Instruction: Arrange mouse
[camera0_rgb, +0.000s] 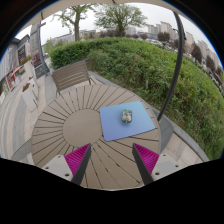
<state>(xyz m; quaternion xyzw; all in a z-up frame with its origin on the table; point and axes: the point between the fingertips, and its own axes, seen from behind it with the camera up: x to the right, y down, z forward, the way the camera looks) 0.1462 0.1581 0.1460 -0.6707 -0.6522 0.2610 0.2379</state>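
A small grey mouse (127, 116) lies on a light blue mouse mat (126, 121) on the right part of a round slatted wooden table (75, 125). My gripper (112, 160) is open above the table's near side. Its magenta pads (77, 158) stand wide apart with only bare slats between them. The mouse and the mat lie beyond the fingers, a little to the right of the gap's middle.
A wooden bench (70, 74) stands at the far side of the table. A green hedge (150, 62) runs behind and to the right. A dark pole (180, 70) rises at the right. More outdoor furniture (22, 88) sits on the paving at the left.
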